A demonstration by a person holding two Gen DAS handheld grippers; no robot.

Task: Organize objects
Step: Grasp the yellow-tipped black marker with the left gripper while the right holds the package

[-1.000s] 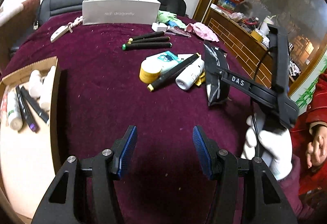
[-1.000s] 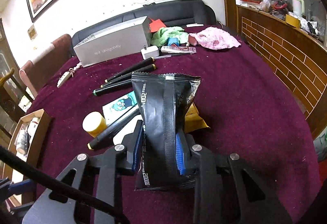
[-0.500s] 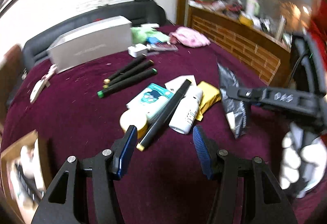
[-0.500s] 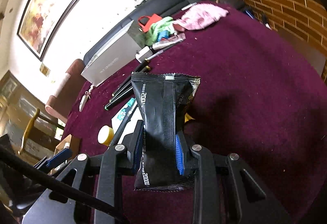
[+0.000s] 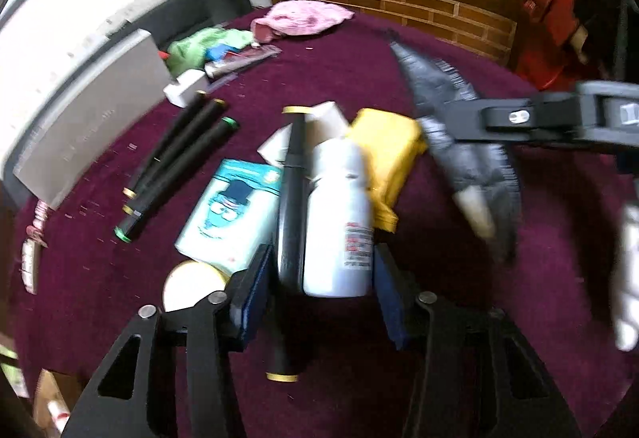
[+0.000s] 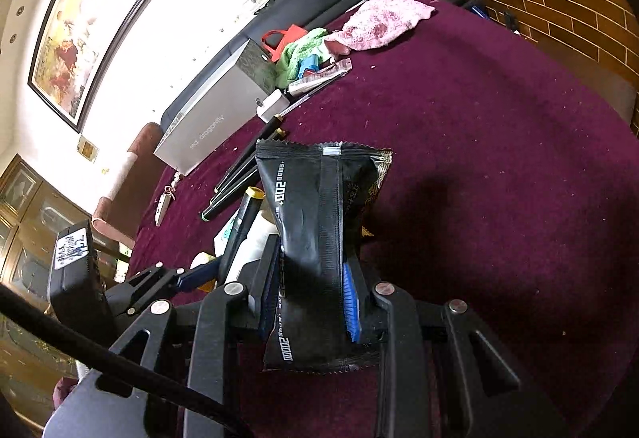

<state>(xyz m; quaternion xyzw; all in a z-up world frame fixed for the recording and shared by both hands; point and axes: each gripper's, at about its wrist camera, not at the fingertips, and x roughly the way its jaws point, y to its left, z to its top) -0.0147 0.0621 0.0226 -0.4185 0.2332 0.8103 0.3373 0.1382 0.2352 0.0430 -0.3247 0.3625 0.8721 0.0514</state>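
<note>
Marker (image 5: 290, 198) and white bottle (image 5: 338, 222) lie lengthwise between the closing left gripper (image 5: 319, 290) pads; right gripper (image 6: 309, 294), beside the bottle, clamps the black packet (image 6: 315, 238).

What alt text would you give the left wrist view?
The left tool straddles a white bottle and black marker on a maroon tablecloth; its jaws have just been closing. The right tool holds a black packet nearby.
</note>
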